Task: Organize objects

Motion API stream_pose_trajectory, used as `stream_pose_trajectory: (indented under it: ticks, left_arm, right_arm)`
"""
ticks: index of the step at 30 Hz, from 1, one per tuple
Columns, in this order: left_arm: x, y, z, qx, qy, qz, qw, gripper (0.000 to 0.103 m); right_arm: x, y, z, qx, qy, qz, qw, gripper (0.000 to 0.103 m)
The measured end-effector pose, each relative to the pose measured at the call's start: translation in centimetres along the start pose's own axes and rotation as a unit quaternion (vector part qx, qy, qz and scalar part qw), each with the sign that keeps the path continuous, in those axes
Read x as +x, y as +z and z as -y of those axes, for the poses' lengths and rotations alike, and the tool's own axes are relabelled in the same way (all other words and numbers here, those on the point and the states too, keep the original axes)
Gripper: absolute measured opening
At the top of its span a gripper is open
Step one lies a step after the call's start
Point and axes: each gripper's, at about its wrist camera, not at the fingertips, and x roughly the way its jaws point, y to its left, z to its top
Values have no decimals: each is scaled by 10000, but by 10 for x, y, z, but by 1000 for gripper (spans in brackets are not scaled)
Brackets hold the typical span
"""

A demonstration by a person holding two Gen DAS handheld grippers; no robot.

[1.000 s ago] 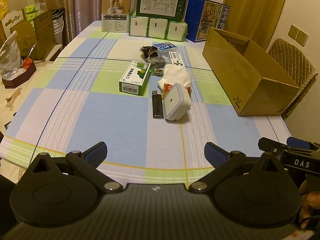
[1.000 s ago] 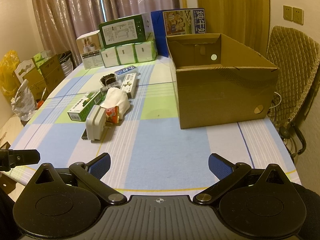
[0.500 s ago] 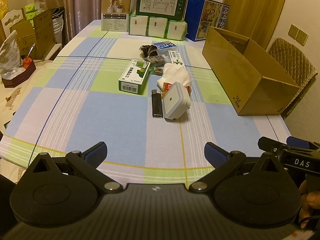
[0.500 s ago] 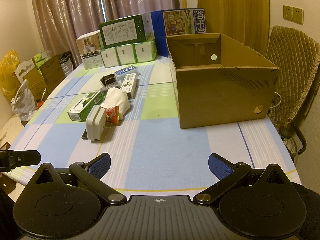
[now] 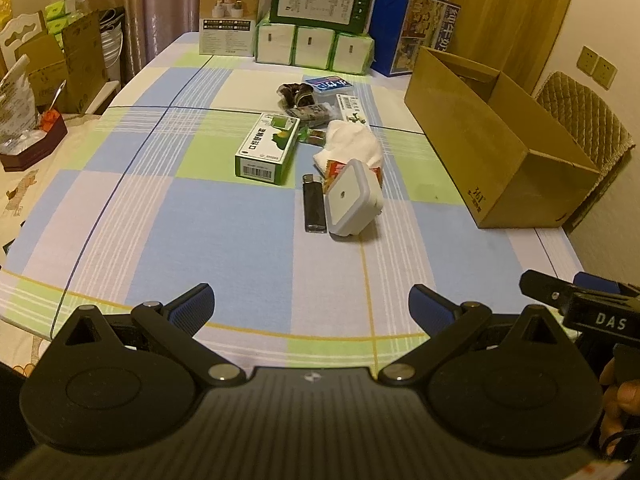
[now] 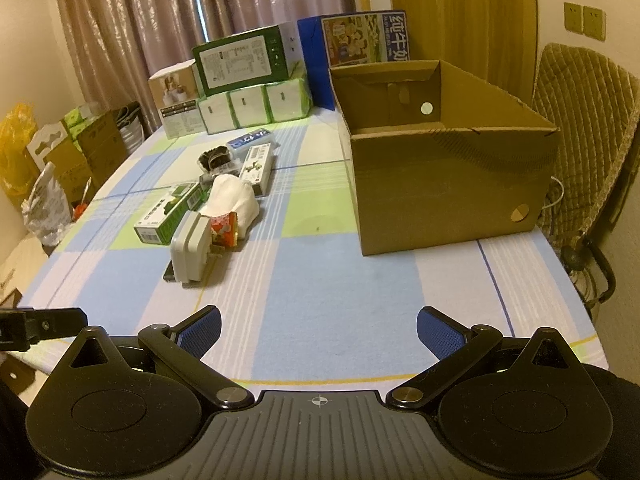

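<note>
Both claws released and empty: left gripper (image 5: 311,306) and right gripper (image 6: 319,328) each have jaws spread wide, nothing between the pads, both hovering over the near edge of the table (image 5: 224,236), well short of the clutter. Nearest item to the left one is the white plug adapter (image 5: 352,204), tipped on its side, with the black lighter (image 5: 313,208) just beside it on its left. Behind them: a small red packet (image 6: 224,230) touching the adapter, a white cloth bundle (image 5: 352,146), a green-and-white carton (image 5: 267,148), then a dark crumpled item, a long white box and a blue-topped pack further back, too small to identify properly. Cardboard box (image 6: 448,188) sits open-topped at the right side of the table, apart from the pile; what shows of its interior looks empty. Progress read: basically zero, nothing sorted or boxed. Every loose item is left, assuming the box is the destination; adapter or lighter looks like the easiest first pick.
</note>
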Motion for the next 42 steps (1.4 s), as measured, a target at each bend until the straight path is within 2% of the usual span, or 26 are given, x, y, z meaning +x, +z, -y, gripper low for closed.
stream_pose_trajectory:
  ticks: [6,13,15,20,24,28,32,35,40,42]
  left_arm:
    - [10,13,-13,97,185,99,9997,102]
    - [34,45,-32,493,346,235,9979,102]
    - [42,55,-38,610,363,253,9972,102]
    - [66,69,-55,657,454,309,9963,102]
    - [81,73,-66,367,318,228,9986,101]
    - [93,74,-67,440,231,251,9985,100]
    - [103,72,-68,544,271,187,9980,98]
    - [111,69,-63,681,190,91,9975,91]
    - [122,70,-42,905,-86,92,9958,85]
    - [127,70,-31,1008,-176,119,9947,79]
  right_arm:
    - [9,12,-9,-46,-16,2,10000,101]
    - [38,30,-36,-245,448,-1,9987,100]
    - [49,34,-44,-318,622,-31,9976,81]
    - [79,45,-62,-371,951,-151,9947,74]
    - [106,52,-77,-423,1175,-313,9917,64]
    - [130,53,-85,-458,1254,-453,9900,56]
    - [149,54,-84,-381,1326,-618,9885,27]
    - [145,56,-78,-341,1256,-549,9900,25]
    - [130,53,-61,-476,877,-403,9942,25]
    - [126,50,-53,-509,739,-364,9953,25]
